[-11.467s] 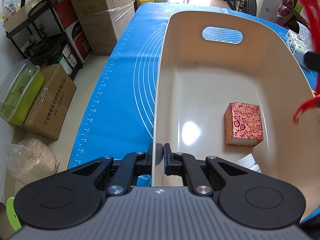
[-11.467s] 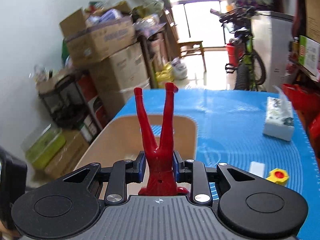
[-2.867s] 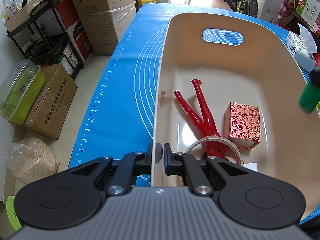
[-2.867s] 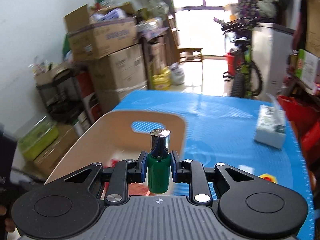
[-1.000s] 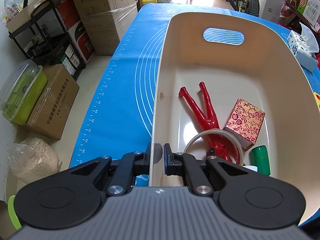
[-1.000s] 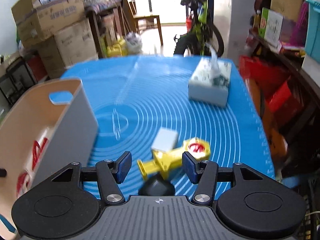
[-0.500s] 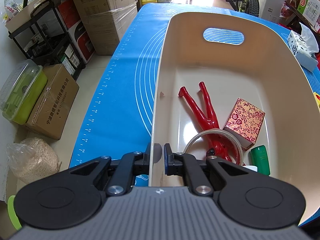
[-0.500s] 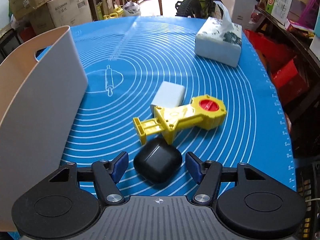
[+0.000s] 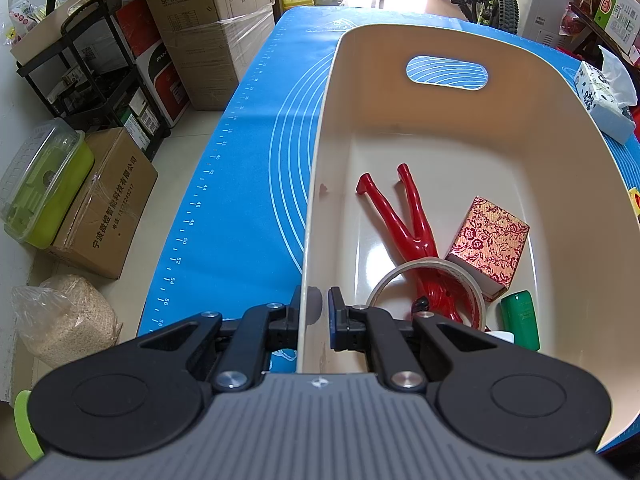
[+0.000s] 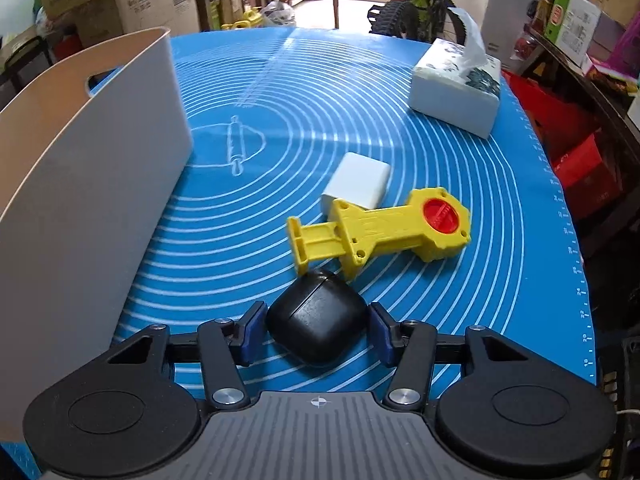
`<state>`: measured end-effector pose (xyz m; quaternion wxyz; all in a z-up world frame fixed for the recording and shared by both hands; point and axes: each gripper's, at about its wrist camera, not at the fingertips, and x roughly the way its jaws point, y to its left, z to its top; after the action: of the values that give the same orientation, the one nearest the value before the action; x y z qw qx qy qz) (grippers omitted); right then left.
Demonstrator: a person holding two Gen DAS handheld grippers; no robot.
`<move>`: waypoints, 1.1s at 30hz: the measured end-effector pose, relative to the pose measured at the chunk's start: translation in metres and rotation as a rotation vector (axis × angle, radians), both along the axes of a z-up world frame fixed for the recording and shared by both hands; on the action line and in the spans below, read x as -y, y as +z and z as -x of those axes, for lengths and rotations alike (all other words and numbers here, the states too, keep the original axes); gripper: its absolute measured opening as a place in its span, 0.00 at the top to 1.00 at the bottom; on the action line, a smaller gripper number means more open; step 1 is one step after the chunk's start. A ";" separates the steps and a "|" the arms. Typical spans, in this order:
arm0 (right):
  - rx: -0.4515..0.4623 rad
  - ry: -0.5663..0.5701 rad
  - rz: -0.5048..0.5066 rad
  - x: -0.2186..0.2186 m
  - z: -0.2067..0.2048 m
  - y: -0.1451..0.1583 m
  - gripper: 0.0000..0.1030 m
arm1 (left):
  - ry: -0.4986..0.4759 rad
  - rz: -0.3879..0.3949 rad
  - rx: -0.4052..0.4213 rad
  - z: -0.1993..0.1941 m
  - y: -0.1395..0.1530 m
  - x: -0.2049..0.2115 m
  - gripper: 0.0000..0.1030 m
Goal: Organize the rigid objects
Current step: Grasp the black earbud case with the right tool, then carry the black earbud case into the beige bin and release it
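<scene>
A cream bin (image 9: pixel 440 128) stands on the blue mat (image 9: pixel 248 168), and my left gripper (image 9: pixel 314 312) is shut on its near left wall. Inside lie a red figure (image 9: pixel 408 220), a red patterned box (image 9: pixel 488 240), a tape roll (image 9: pixel 400 276) and a green bottle (image 9: pixel 520 316). In the right wrist view a black rounded case (image 10: pixel 316 320) lies on the mat between the fingers of my right gripper (image 10: pixel 318 326). Its jaws are closing, and the pads stand just beside the case's sides. A yellow toy with a red cap (image 10: pixel 384 232) touches the case's far end.
A white block (image 10: pixel 362 178) lies behind the yellow toy, and a tissue box (image 10: pixel 456 92) stands at the mat's far right. The bin's outer wall (image 10: pixel 100 160) rises to the left of the right gripper. Cardboard boxes (image 9: pixel 108 204) and shelves crowd the floor on the left.
My right gripper has come down over the black case and its jaws have narrowed around it. The left gripper and the bin have not moved.
</scene>
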<state>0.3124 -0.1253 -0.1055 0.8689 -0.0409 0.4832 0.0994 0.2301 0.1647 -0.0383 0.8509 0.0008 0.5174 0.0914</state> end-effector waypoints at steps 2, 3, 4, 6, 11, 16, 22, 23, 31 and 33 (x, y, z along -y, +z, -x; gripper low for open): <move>0.002 0.009 -0.002 -0.002 0.003 0.004 0.43 | 0.000 0.000 0.000 0.000 0.000 0.000 0.89; 0.004 0.010 -0.012 -0.002 0.004 0.006 0.43 | 0.000 0.000 0.000 0.000 0.000 0.000 0.89; 0.009 0.013 -0.018 -0.002 0.006 0.010 0.43 | 0.000 0.000 0.000 0.000 0.000 0.000 0.89; 0.022 0.019 -0.027 -0.002 0.008 0.017 0.43 | 0.000 0.000 0.000 0.000 0.000 0.000 0.89; 0.074 0.018 -0.054 -0.004 0.016 0.040 0.43 | -0.001 -0.002 0.001 0.000 0.000 0.000 0.89; 0.180 -0.001 -0.107 -0.007 0.022 0.070 0.43 | -0.002 -0.004 -0.001 0.000 -0.001 0.002 0.89; 0.297 0.021 -0.177 -0.025 0.034 0.102 0.43 | -0.003 -0.005 0.000 0.000 -0.001 0.002 0.89; 0.308 0.035 -0.189 -0.030 0.035 0.106 0.43 | -0.003 -0.005 0.000 0.000 -0.001 0.003 0.89; 0.311 0.182 -0.222 -0.078 0.047 0.113 0.43 | -0.004 -0.004 0.000 0.000 -0.001 0.003 0.89; 0.299 0.221 -0.212 -0.094 0.050 0.110 0.43 | -0.006 -0.005 0.000 0.000 0.000 0.002 0.89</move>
<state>0.2620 -0.0315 0.0040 0.9141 -0.0164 0.3284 0.2373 0.2301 0.1623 -0.0386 0.8513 0.0045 0.5169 0.0901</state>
